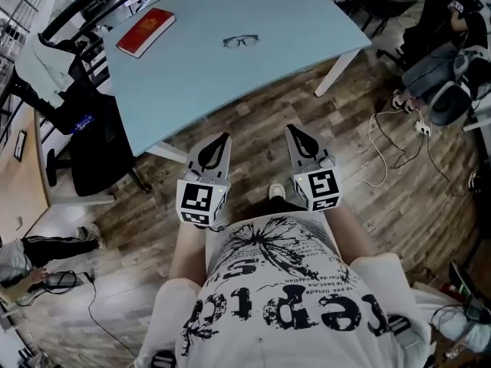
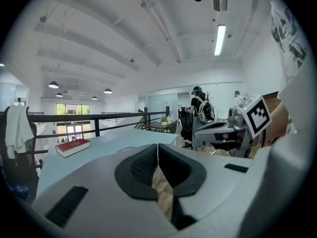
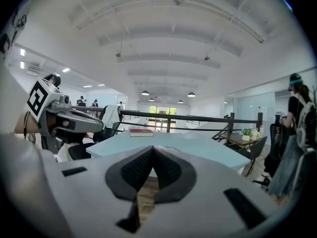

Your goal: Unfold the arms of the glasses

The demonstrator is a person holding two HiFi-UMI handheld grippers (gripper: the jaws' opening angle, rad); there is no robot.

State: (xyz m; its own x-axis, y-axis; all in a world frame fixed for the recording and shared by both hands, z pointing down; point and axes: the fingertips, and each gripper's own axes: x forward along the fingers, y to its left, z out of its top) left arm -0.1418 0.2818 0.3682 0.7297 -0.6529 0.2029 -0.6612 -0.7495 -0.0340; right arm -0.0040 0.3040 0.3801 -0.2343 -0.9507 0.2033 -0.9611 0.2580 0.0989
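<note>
Fingers (image 2: 142, 166): left gripper (image 1: 224, 138) has its pads pressed together at the tips with nothing between them; right gripper (image 1: 292, 130) is likewise closed and empty.
Glasses (image 1: 241, 41): dark-framed, lying on the light blue table (image 1: 307, 21) near the middle of its top; too small to tell how the arms sit.
Open room: bare tabletop lies on every side of the glasses; red book (image 1: 146, 31) sits well apart, toward the left corner.
Near edge: runs diagonally; both grippers are short of it, over the wooden floor (image 1: 253, 113).
Sides: black office chair (image 1: 88, 140) by the table's left edge; white table leg (image 1: 337, 71) to the right.
</note>
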